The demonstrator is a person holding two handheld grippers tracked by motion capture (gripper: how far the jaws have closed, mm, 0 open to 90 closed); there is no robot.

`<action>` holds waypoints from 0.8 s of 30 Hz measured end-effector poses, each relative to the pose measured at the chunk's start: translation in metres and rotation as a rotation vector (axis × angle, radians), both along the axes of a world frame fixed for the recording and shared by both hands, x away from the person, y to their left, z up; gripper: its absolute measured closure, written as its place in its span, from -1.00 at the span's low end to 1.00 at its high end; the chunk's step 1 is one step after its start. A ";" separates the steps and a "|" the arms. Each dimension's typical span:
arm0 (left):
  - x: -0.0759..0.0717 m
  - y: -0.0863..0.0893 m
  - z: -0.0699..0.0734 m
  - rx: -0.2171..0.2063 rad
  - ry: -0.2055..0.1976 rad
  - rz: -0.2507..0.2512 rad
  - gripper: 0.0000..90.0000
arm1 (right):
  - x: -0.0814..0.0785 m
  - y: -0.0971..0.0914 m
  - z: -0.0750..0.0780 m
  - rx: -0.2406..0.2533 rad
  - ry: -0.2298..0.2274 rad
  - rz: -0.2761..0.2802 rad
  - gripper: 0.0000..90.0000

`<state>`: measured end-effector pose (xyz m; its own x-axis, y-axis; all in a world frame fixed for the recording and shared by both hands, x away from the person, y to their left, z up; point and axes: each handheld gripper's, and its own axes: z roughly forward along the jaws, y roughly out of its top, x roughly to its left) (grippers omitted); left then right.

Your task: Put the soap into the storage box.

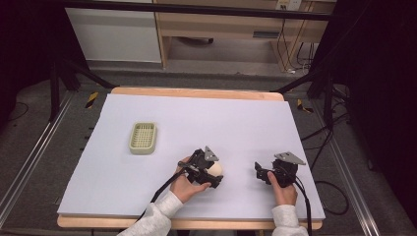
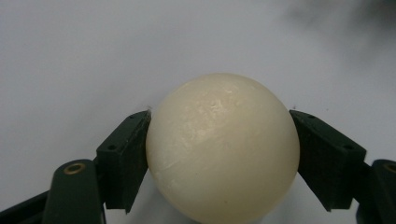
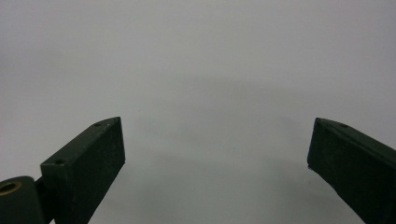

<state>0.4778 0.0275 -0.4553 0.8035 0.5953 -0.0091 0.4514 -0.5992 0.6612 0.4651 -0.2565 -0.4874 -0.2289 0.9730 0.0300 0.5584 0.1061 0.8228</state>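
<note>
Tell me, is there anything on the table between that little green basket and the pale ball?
Nothing: in the high view, bare white table separates the green basket from the ball, which the left gripper grips.

basket [image 1: 143, 137] rear-left on table [image 1: 246, 123] | ball [image 1: 215, 169] front-centre | right gripper [image 1: 259, 171] right of ball

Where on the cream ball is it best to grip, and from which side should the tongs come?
Grip the cream ball across its widest middle, coming from the person's side, low over the table. It is round and smooth, so off-centre pads would likely slip. The left tongs already sit this way.
</note>
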 end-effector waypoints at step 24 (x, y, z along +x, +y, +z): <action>-0.004 0.037 0.027 -0.025 -0.033 0.021 -0.47 | 0.000 0.000 0.000 0.000 0.001 -0.002 -0.90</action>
<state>0.4743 0.0649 -0.4280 0.7909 0.6120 0.0022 0.4416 -0.5731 0.6903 0.4653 -0.2564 -0.4875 -0.2269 0.9735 0.0304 0.5598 0.1048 0.8220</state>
